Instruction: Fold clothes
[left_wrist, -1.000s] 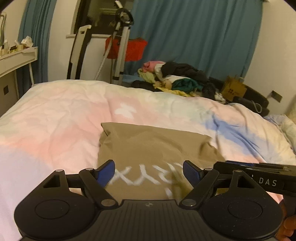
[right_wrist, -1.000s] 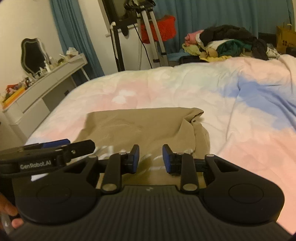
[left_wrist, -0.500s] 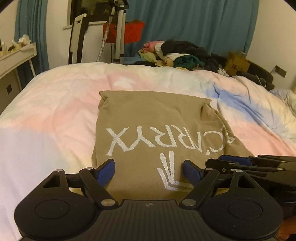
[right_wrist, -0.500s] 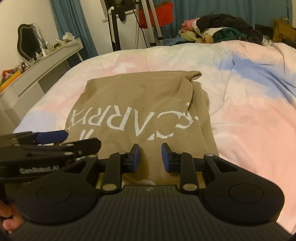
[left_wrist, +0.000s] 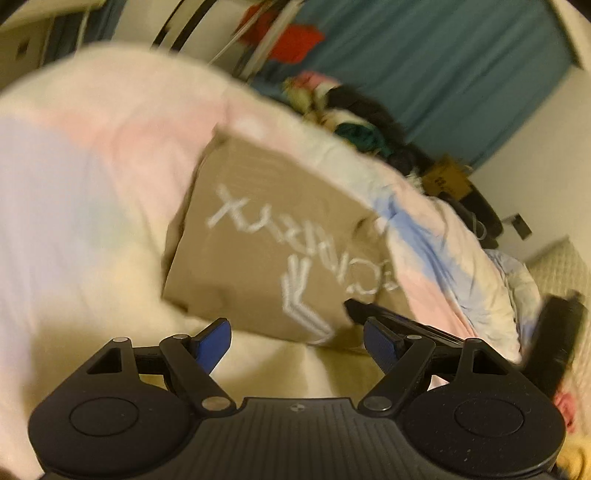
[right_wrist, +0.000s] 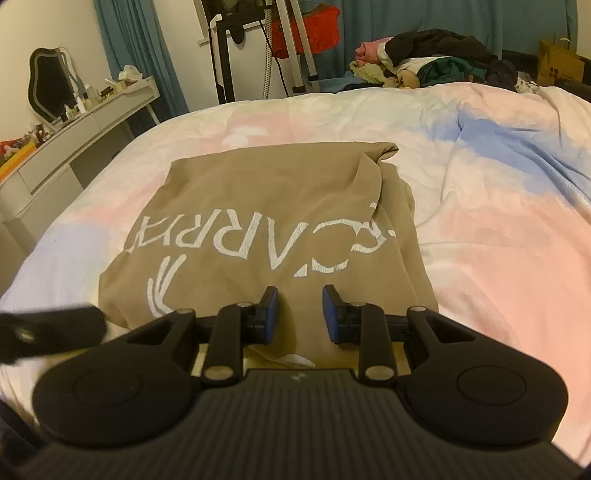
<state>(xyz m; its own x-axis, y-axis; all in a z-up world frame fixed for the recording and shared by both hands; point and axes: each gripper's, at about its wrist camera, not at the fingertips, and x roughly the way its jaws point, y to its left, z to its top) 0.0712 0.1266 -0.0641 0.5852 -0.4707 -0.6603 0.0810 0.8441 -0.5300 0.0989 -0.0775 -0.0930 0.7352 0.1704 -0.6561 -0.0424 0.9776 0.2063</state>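
Observation:
A tan T-shirt (right_wrist: 266, 206) with white lettering lies folded on the pastel bedspread (right_wrist: 498, 229). It also shows, blurred, in the left wrist view (left_wrist: 266, 240). My left gripper (left_wrist: 297, 343) is open wide and empty, just short of the shirt's near edge. My right gripper (right_wrist: 300, 314) is open with a narrower gap, empty, over the shirt's near edge. The right gripper's fingers (left_wrist: 388, 321) show beside the shirt in the left wrist view. The left gripper (right_wrist: 48, 328) shows blurred at the left of the right wrist view.
A pile of loose clothes (right_wrist: 424, 62) lies beyond the bed's far edge, by teal curtains (right_wrist: 443, 18). A white dressing table (right_wrist: 74, 125) with a mirror stands at the left. A stand with a red item (right_wrist: 306, 29) is at the back.
The left wrist view has tilted and pulled back to the left, blurred by motion. The right gripper has drawn back slightly, so more of the shirt shows. Both grippers stay open.

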